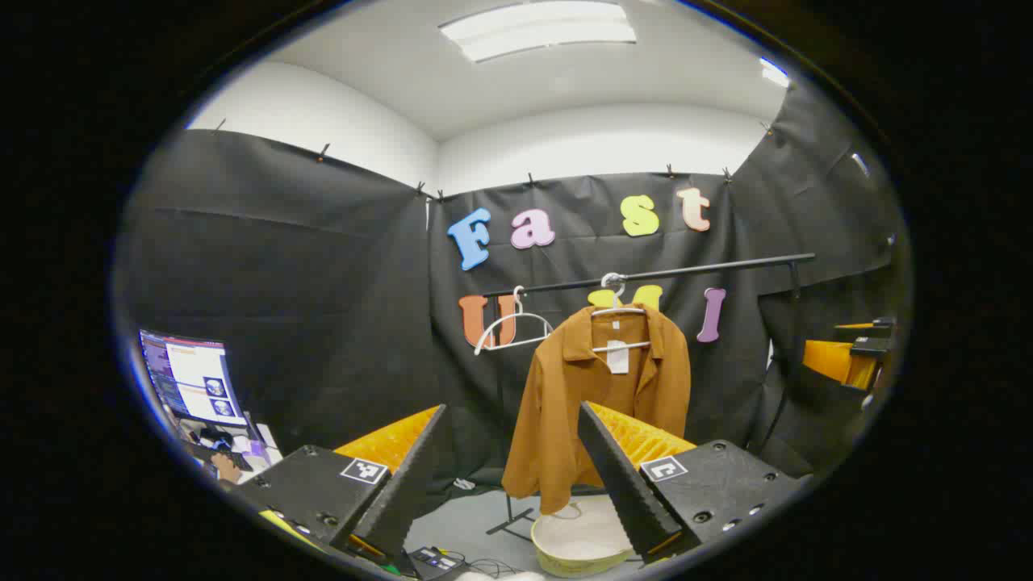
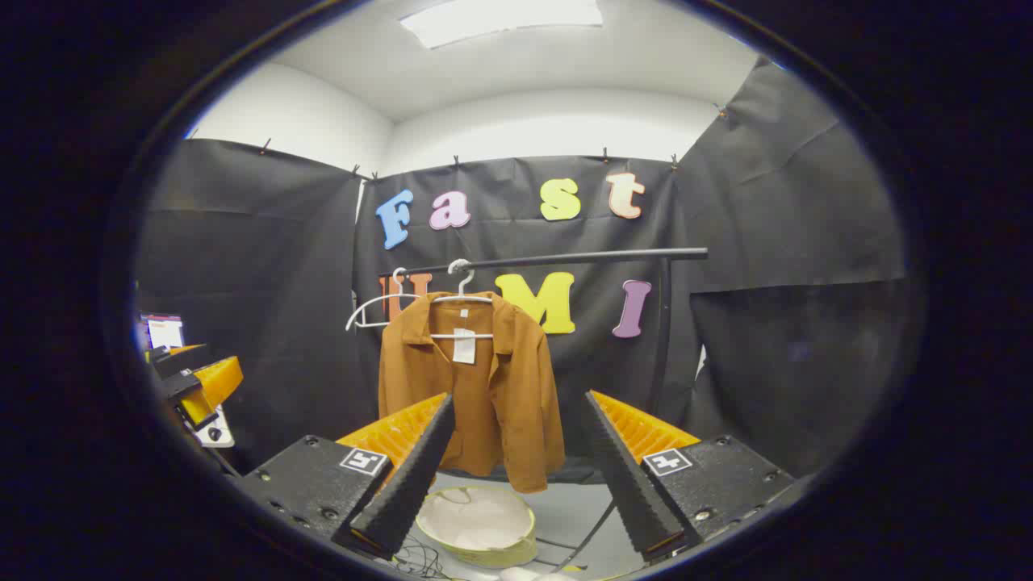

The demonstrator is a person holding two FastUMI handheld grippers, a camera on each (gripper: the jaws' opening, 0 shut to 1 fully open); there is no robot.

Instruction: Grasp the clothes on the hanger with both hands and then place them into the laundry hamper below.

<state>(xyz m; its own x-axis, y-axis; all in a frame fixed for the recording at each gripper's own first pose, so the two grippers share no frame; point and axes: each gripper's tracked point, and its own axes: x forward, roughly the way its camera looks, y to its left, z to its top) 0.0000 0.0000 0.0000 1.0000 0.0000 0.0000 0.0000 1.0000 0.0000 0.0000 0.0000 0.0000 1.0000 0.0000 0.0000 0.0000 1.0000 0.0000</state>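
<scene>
Rust-brown cloth, the shirt (image 1: 601, 395) hung from a white hanger (image 1: 617, 311) on the black rail (image 1: 662, 274), the pale hamper (image 1: 581, 537) set right beneath to catch it, while the left hand-held gripper (image 1: 512, 476) and right hand-held gripper (image 2: 520, 476) waited well apart from it, fingers spread

Grey floor (image 2: 565, 508): round pale hamper (image 2: 482, 523), black rack foot (image 1: 508, 523), loose cables (image 2: 416, 557).

An empty white hanger (image 1: 514, 329) on the black rail (image 1: 654, 274) — a lit monitor (image 1: 194, 379) far left.
</scene>
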